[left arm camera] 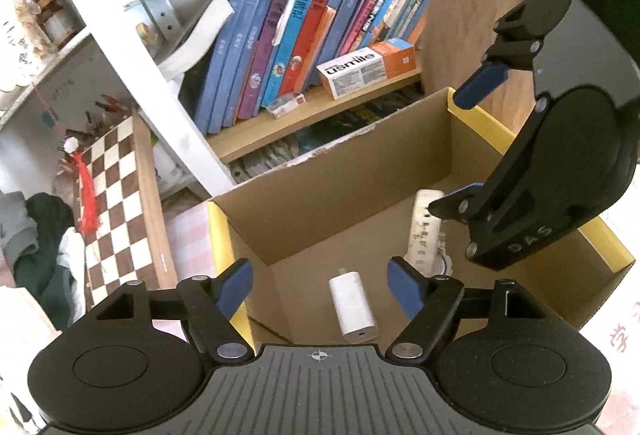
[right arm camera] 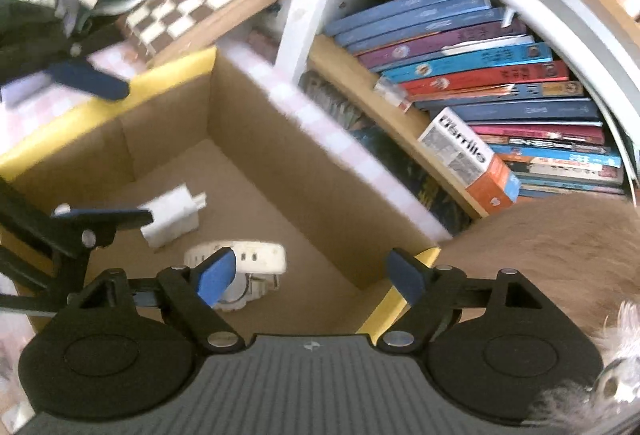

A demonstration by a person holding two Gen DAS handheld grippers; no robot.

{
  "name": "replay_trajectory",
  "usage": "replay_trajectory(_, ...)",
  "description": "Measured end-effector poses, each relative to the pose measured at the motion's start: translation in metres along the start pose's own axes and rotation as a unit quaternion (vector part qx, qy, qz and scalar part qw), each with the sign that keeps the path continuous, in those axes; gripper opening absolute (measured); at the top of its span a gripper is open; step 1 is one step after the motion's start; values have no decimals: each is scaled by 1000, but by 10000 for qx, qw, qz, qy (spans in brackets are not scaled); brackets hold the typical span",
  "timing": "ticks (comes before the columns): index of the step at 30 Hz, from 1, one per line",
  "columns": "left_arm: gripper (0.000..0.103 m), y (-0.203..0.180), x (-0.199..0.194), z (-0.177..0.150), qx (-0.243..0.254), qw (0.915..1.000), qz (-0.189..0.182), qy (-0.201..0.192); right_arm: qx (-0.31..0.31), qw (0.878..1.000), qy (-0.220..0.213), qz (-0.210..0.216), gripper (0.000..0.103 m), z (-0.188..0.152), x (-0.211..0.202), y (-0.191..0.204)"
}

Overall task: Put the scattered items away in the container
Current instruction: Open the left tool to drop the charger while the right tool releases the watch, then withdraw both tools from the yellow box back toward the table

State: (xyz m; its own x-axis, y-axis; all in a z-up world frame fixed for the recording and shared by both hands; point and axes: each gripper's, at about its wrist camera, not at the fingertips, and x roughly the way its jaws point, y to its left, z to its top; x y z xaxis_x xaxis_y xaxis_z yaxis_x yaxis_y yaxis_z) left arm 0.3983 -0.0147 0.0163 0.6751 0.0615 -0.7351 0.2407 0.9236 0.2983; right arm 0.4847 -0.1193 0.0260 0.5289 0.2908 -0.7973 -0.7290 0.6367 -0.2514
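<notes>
While both hang over 1 cardboard box [left arm camera: 320, 195], left gripper [left arm camera: 320, 289] and right gripper [right arm camera: 310, 275] gape empty, 1 white charger [left arm camera: 353, 309], 1 white watch [right arm camera: 244, 269] inside.

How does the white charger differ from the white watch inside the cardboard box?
The charger is a smooth, solid block with a plug at one end; the watch has a long strap with holes and a round case. The charger lies in full view; a gripper partly hides the watch in both views. Both are white and rest on the floor of the box.
</notes>
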Motion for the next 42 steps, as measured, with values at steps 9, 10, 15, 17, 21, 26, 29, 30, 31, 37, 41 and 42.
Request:
replay_trajectory(9, 77, 8, -22, -6, -286, 9992, 103, -249, 110, 9996, -196, 150, 83, -3, -19, 1)
replay_trajectory(10, 77, 7, -24, -7, -289, 9992, 116, -261, 127, 9994, -237, 194, 83, -3, -22, 2)
replay_trajectory(15, 77, 6, -33, -14, -370, 9987, 101, -346, 69, 9992, -336, 204, 83, -9, -28, 7)
replay_trajectory(17, 77, 7, -38, -17, -427, 9982, 104, -405, 108, 9992, -328, 206, 83, -12, -30, 8)
replay_trajectory(21, 77, 7, -51, -23, -503, 9971, 67, -564, 253, 9984, -443, 243, 83, -18, -44, 13)
replay_trajectory(26, 77, 5, -64, -30, -482, 9961, -3, -736, 314, 9974, -632, 155, 83, -19, -66, 23)
replay_trajectory(29, 77, 6, -77, -35, -514, 9946, -35, -899, 341, 9964, -778, 80, 83, -21, -83, 31)
replay_trajectory(30, 77, 7, -83, -38, -520, 9940, -51, -961, 367, 9959, -818, 75, 83, -22, -88, 34)
replay_trajectory(31, 77, 8, -89, -40, -525, 9933, -67, -1023, 397, 9955, -858, 65, 83, -23, -93, 37)
replay_trajectory(37, 78, 15, -124, -60, -534, 9894, -55, -1348, 607, 9917, -1137, 7, 83, -28, -125, 60)
replay_trajectory(41, 78, 17, -145, -76, -577, 9872, -69, -1483, 739, 9884, -1328, -14, 83, -35, -147, 78)
replay_trajectory(42, 78, 17, -150, -81, -576, 9868, -82, -1513, 764, 9876, -1374, -24, 83, -37, -153, 83)
